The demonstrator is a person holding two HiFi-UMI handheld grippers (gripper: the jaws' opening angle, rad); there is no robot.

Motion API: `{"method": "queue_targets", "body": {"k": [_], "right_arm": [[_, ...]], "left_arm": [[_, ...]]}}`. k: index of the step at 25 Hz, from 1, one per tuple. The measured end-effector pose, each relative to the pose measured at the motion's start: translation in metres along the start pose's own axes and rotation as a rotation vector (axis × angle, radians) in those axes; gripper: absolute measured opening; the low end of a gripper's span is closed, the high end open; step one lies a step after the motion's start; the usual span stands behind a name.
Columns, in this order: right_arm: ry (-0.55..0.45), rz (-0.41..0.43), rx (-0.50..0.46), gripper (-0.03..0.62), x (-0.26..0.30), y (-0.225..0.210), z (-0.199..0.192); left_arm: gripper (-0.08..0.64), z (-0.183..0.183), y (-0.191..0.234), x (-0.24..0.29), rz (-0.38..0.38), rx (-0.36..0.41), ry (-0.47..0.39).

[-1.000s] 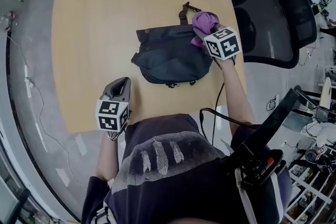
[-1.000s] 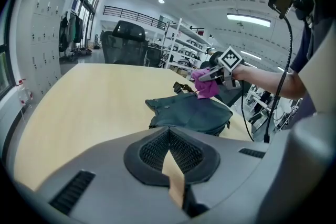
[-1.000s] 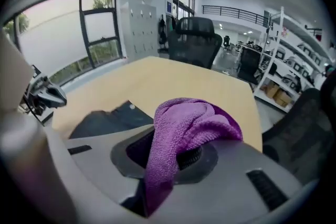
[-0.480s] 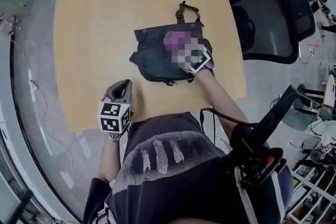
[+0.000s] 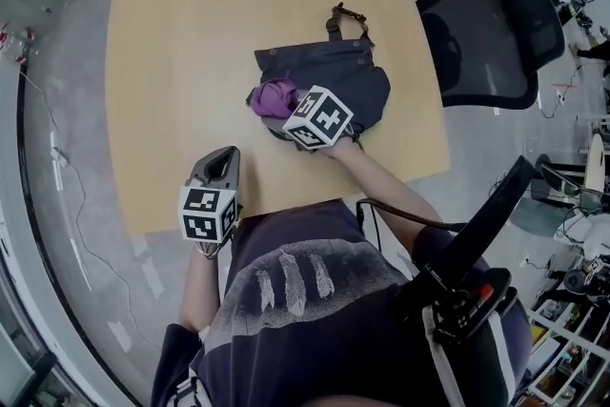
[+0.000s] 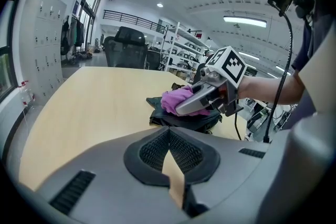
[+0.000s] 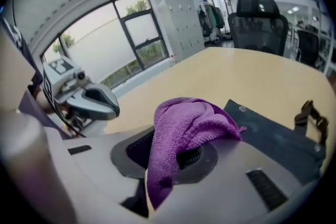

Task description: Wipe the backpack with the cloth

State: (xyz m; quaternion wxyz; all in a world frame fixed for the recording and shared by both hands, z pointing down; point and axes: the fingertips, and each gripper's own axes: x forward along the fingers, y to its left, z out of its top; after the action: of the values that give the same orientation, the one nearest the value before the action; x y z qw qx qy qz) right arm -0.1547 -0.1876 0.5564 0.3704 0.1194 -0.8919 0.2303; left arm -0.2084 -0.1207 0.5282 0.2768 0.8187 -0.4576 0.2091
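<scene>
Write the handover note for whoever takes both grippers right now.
Right gripper: shut on the purple cloth, holding it on the left end of the backpack.
Left gripper: shut, empty, at the near edge of the table, apart from the backpack.
Done: cloth grasped and brought onto the backpack; how much is already wiped cannot be told.
Left: wipe across the rest of the backpack; the left gripper could probably steady it.

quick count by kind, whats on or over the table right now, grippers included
backpack, dark: 1
cloth, purple: 1
grippers: 2 (left gripper, jaws together and empty; right gripper, jaws shut on the cloth)
total: 4
</scene>
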Motion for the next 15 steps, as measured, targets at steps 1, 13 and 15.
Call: {"method": "queue_targets", "body": {"k": [1,13,15], "right_arm": [[-0.077,0.054,0.08,0.064,-0.003,0.006,0.01],[-0.893,0.527,0.321,0.064,-0.162,0.083,0.097],[-0.877,0.546,0.256,0.064,-0.172,0.105,0.092]], "left_arm": [[0.006,0.0,0.003,-0.002,-0.006,0.006,-0.003],[0.006,0.001,-0.005,-0.014,-0.057,0.081,-0.014],[0.006,0.005,-0.013,-0.017,-0.041,0.091,-0.027]]}}
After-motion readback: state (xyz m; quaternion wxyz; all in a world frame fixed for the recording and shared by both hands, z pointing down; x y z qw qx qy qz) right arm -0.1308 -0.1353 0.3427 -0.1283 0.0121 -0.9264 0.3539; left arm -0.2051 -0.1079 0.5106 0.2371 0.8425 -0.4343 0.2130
